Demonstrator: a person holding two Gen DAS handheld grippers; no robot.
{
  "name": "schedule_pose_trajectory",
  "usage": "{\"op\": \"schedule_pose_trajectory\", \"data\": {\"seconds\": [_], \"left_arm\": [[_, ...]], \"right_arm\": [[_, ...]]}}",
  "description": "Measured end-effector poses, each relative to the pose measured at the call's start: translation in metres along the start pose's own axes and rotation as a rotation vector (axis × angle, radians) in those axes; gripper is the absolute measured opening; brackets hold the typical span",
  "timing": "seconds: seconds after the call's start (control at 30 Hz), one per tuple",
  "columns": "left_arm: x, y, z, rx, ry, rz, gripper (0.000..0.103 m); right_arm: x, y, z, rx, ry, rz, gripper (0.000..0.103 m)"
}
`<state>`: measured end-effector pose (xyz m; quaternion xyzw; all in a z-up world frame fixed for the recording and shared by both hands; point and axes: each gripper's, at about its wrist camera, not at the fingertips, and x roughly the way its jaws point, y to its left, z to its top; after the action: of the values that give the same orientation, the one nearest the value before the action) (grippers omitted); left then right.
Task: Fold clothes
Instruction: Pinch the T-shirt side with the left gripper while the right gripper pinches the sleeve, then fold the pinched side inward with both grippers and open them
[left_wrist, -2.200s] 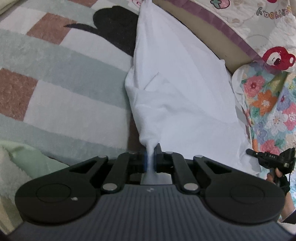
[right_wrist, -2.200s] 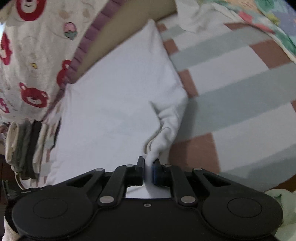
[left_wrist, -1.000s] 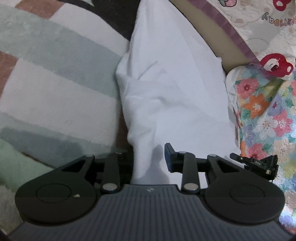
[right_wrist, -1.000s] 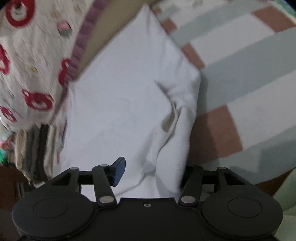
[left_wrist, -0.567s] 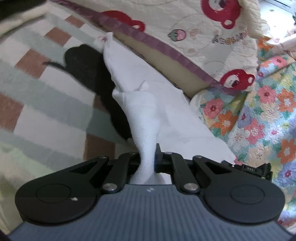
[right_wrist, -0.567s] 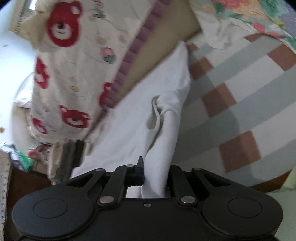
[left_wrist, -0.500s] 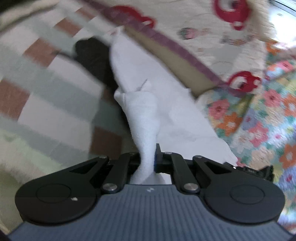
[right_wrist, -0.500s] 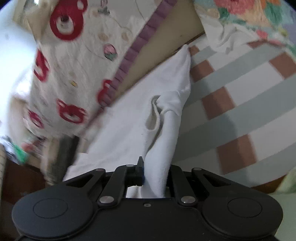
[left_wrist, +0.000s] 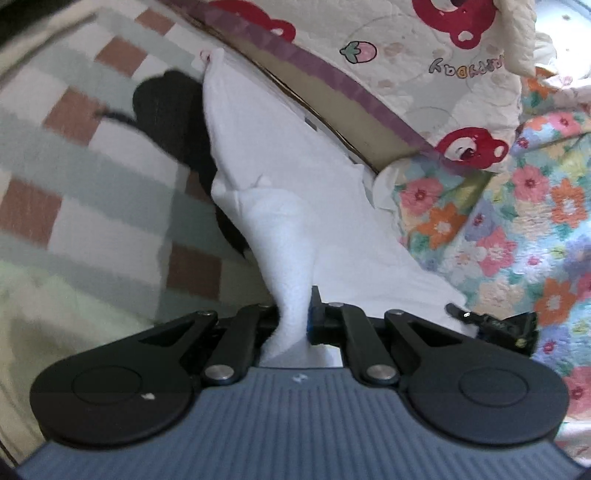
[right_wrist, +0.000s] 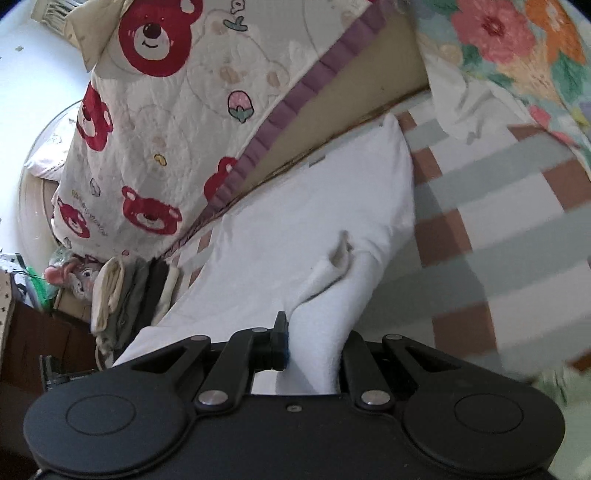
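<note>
Garment lay on the rug, its far edge against the bear quilt. In the left wrist view, the dark item sat left of the garment, partly under it, and the floral quilt right of it. In the right wrist view, a clothes stack stood left of the garment.

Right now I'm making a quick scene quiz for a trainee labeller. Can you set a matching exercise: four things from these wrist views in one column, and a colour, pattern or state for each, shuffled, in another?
Things
1. white garment
2. left hand-held gripper
3. bear-print quilt
4. checked blanket

Descriptions
A. cream with red bears and a purple border
B. clamped shut on a bunched fold of cloth
C. white, grey-green and brown blocks
D. plain white, near edge lifted, far end lying on the bed

Pairs: 1-D, 2-B, 3-A, 4-C
</note>
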<state>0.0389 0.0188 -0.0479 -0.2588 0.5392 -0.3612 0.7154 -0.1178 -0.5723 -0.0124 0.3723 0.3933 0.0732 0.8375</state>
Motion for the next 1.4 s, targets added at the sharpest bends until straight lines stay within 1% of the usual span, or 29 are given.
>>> {"op": "schedule_pose_trajectory", "data": {"seconds": [0.07, 0.13, 0.23, 0.27, 0.3, 0.37, 0.43, 0.53, 0.63, 0.7, 0.8, 0.9, 0.97, 1.03, 1.17, 1.23, 1.3, 1.4], "left_arm": [[-0.001, 0.007, -0.013, -0.005, 0.008, 0.013, 0.005], [0.000, 0.015, -0.025, -0.010, 0.016, 0.028, 0.005], [0.015, 0.034, -0.031, -0.041, 0.036, 0.097, 0.005], [0.018, 0.037, -0.033, -0.048, 0.043, 0.109, 0.005], [0.022, 0.040, -0.032, -0.051, 0.048, 0.119, 0.005], [0.030, 0.039, -0.016, -0.044, 0.039, 0.126, 0.005], [0.038, 0.038, 0.000, -0.037, 0.030, 0.133, 0.005], [0.050, 0.036, 0.024, -0.026, 0.016, 0.143, 0.005], [0.062, 0.035, 0.048, -0.015, 0.003, 0.154, 0.005], [0.070, 0.033, 0.064, -0.007, -0.006, 0.161, 0.005], [0.082, 0.032, 0.087, 0.004, -0.020, 0.171, 0.005], [0.100, 0.033, 0.115, 0.008, -0.034, 0.178, 0.005], [0.117, 0.040, 0.131, 0.013, -0.045, 0.198, 0.005], [0.136, 0.052, 0.142, 0.003, -0.045, 0.208, 0.006], [0.168, 0.077, 0.155, -0.037, -0.017, 0.192, 0.006], [0.174, 0.083, 0.160, -0.039, 0.007, 0.181, 0.007], [0.177, 0.086, 0.166, -0.030, 0.041, 0.166, 0.007], [0.170, 0.086, 0.173, -0.023, 0.069, 0.141, 0.010]], "right_arm": [[-0.007, -0.008, -0.012, 0.021, 0.014, 0.013, 0.011], [-0.003, -0.015, -0.025, 0.023, 0.031, 0.004, 0.011], [0.013, -0.028, -0.039, 0.056, 0.052, -0.015, 0.011], [0.019, -0.032, -0.042, 0.072, 0.057, -0.021, 0.011], [0.024, -0.034, -0.046, 0.085, 0.062, -0.027, 0.011], [0.028, -0.037, -0.049, 0.094, 0.068, -0.031, 0.011], [0.029, -0.038, -0.045, 0.096, 0.076, -0.028, 0.011], [0.034, -0.036, -0.026, 0.105, 0.085, -0.016, 0.011], [0.048, -0.030, 0.003, 0.096, 0.113, -0.022, 0.011], [0.063, -0.028, 0.028, 0.101, 0.130, -0.035, 0.011], [0.087, -0.026, 0.068, 0.122, 0.118, -0.044, 0.011], [0.115, -0.030, 0.099, 0.140, 0.112, -0.056, 0.011], [0.133, -0.034, 0.117, 0.155, 0.114, -0.068, 0.012], [0.148, -0.043, 0.126, 0.183, 0.126, -0.089, 0.012], [0.176, -0.068, 0.138, 0.201, 0.149, -0.115, 0.013], [0.189, -0.079, 0.142, 0.221, 0.175, -0.115, 0.016], [0.199, -0.084, 0.145, 0.219, 0.205, -0.130, 0.016], [0.206, -0.088, 0.149, 0.208, 0.237, -0.148, 0.017]]}}
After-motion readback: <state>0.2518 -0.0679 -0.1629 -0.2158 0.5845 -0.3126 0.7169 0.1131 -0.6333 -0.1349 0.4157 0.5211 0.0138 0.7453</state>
